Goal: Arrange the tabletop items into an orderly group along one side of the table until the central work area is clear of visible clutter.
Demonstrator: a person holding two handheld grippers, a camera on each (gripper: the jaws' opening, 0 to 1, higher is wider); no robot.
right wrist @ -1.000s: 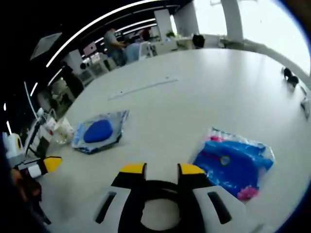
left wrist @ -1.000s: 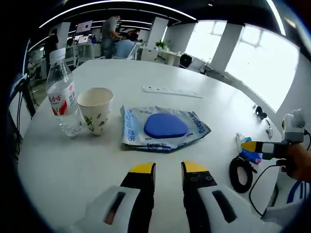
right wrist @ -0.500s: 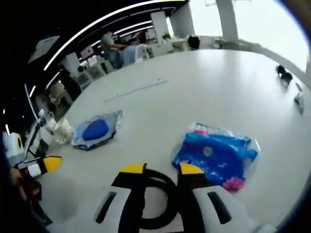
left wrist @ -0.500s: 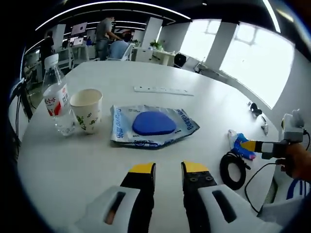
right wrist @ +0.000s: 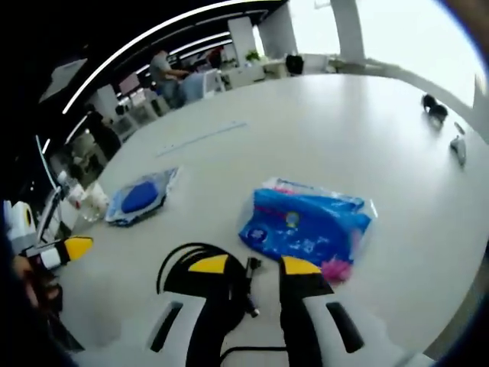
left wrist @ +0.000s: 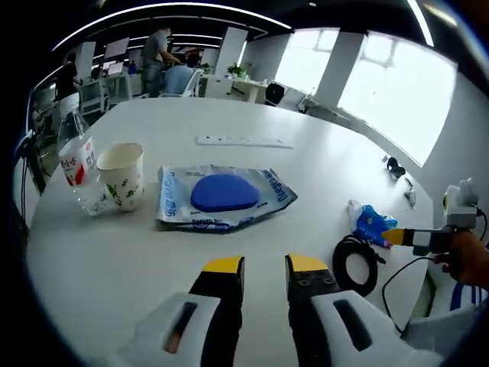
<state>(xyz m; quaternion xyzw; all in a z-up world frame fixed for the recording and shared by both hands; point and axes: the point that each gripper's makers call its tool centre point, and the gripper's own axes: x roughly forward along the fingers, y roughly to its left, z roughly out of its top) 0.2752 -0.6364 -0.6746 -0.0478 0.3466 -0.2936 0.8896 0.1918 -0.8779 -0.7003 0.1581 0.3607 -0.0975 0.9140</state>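
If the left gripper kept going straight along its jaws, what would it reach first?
Most likely the clear packet with the blue pad, lying flat on the table just ahead of the left gripper. Bare tabletop lies between them; depth is hard to judge in this fisheye view.

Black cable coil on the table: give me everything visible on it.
The black cable coil is thin, glossy, rubber-looking cord wound into a loose flat ring of a few turns, lying on the white table. In the right gripper view it sits just beyond the right hand-held gripper, whose open jaws stand over its near side, with a small plug end in the gap. A loose tail trails toward the table's edge. The blue packet lies close beside it; whether they touch is unclear.
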